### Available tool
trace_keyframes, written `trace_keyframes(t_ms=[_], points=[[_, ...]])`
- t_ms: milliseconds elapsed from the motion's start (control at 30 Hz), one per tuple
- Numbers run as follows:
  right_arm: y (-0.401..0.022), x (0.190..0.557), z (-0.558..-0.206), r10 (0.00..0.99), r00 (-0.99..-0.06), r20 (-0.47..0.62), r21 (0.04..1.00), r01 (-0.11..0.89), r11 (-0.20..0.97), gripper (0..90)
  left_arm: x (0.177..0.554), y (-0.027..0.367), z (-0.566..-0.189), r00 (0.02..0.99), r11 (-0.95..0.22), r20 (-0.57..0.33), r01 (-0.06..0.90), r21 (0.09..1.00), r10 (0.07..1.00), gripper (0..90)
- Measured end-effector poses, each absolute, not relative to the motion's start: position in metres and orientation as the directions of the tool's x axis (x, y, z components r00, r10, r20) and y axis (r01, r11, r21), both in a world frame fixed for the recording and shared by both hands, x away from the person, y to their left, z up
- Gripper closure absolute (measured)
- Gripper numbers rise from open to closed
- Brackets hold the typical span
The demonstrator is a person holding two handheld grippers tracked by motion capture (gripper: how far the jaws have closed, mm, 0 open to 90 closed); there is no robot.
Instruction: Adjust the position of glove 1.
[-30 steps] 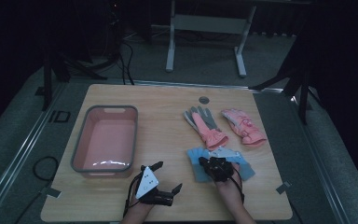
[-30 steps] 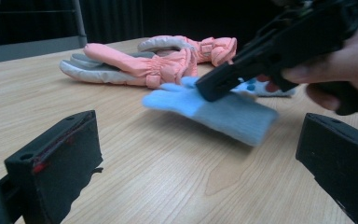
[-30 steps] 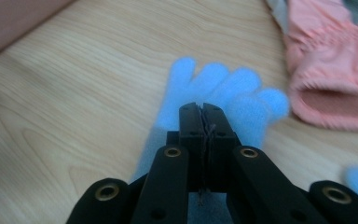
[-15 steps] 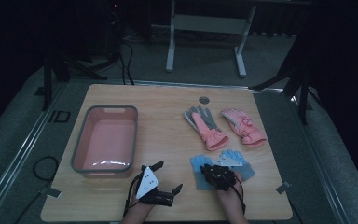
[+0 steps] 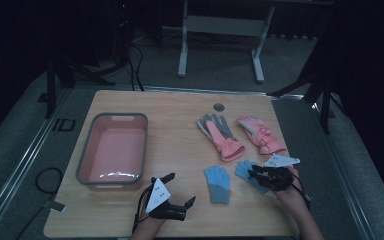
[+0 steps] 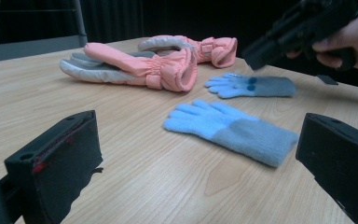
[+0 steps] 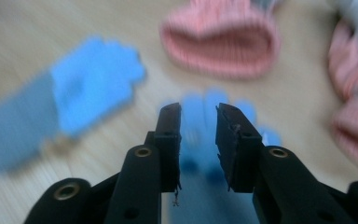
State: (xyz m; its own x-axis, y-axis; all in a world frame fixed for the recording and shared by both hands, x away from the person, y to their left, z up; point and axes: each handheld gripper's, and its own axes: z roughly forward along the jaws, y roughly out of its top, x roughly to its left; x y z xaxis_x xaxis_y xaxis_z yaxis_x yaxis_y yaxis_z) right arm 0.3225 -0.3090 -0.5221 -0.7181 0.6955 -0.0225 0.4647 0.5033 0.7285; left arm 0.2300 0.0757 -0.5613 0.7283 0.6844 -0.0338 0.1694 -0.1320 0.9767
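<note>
Although its jaws stand a little apart with nothing between them, the right gripper (image 5: pixel 258 173) hovers just over the second blue glove (image 6: pixel 251 86), whose fingers show under and beyond its tips in the right gripper view. The jaws have just been opening, so the glove looks to have been set down here on purpose, side by side with its mate rather than overlapping it. The right hand (image 5: pixel 291 192) comes in from the bench's near edge, its gripper held low and nearly level and pointing across the bench toward the other glove.

To that gripper's left, apart from it, lies the first blue glove (image 5: pixel 218 183), flat, cuff toward the person. Farther left, the left gripper (image 5: pixel 180 189) rests near the front edge of the bench (image 5: pixel 180 110), jaws spread wide and holding nothing; its own view looks along the wood at both blue gloves, so it seems to be waiting its turn. The left hand lies low, wrist at the edge.

Beyond the right gripper sit the two pink gloves (image 5: pixel 240 136), one partly grey, close together like a sorted pair. Beyond the left gripper and to its left stands the pink tub (image 5: pixel 84 161), holding none of the gloves, perhaps where they are meant to go.
</note>
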Motion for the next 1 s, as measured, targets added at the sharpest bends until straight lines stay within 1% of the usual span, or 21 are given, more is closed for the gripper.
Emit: trace_keyframes(t_ms=[33,100,167,200,233,333,400,533,667,767,867,933,967,1000], points=[[-0.314,0.323,-0.527,0.701,-0.712,-0.028,0.718,0.474,0.510,67.4,0.230,0.076,-0.561,0.728,-0.133,-0.033,0.169,0.977,0.685,0.0],[-0.325,0.327,-0.540,0.698,-0.716,0.000,0.699,0.499,0.512,65.2,0.230,0.076,-0.561,0.728,-0.134,-0.032,0.169,0.976,0.685,0.0],[-0.325,0.327,-0.540,0.698,-0.716,0.000,0.699,0.499,0.512,65.1,0.230,0.076,-0.561,0.726,-0.133,-0.033,0.170,0.976,0.687,0.0],[-0.328,0.328,-0.544,0.696,-0.718,0.022,0.698,0.510,0.504,64.7,0.230,0.076,-0.561,0.725,-0.132,-0.033,0.170,0.977,0.688,0.0],[-0.332,0.329,-0.549,0.696,-0.716,0.048,0.714,0.512,0.477,67.6,0.230,0.076,-0.561,0.724,-0.131,-0.034,0.170,0.977,0.689,0.0],[-0.331,0.326,-0.553,0.703,-0.711,0.034,0.733,0.496,0.466,76.6,0.230,0.076,-0.561,0.725,-0.131,-0.034,0.170,0.977,0.688,0.0],[-0.329,0.323,-0.554,0.714,-0.699,0.028,0.739,0.495,0.456,79.4,0.230,0.076,-0.561,0.724,-0.131,-0.034,0.170,0.977,0.689,0.0],[-0.324,0.317,-0.556,0.764,-0.644,0.021,0.758,0.509,0.409,84.4,0.230,0.076,-0.561,0.724,-0.130,-0.034,0.170,0.977,0.689,0.0],[-0.315,0.311,-0.553,0.809,-0.587,-0.002,0.742,0.542,0.395,86.4,0.230,0.076,-0.561,0.723,-0.129,-0.034,0.169,0.977,0.690,0.0],[-0.309,0.304,-0.545,0.820,-0.572,0.018,0.746,0.554,0.370,86.7,0.230,0.076,-0.561,0.724,-0.128,-0.035,0.169,0.977,0.689,0.0],[-0.307,0.298,-0.533,0.841,-0.536,0.080,0.769,0.570,0.290,86.8,0.230,0.076,-0.561,0.725,-0.129,-0.034,0.169,0.977,0.688,0.0],[-0.306,0.294,-0.525,0.864,-0.491,0.107,0.782,0.579,0.233,86.9,0.230,0.076,-0.561,0.725,-0.129,-0.035,0.169,0.977,0.688,0.0],[-0.306,0.294,-0.525,0.864,-0.491,0.107,0.782,0.579,0.233,86.9,0.230,0.076,-0.561,0.725,-0.129,-0.035,0.169,0.977,0.688,0.0],[-0.304,0.292,-0.521,0.884,-0.454,0.115,0.779,0.593,0.203,86.8,0.230,0.076,-0.561,0.725,-0.130,-0.033,0.167,0.977,0.688,0.0]])
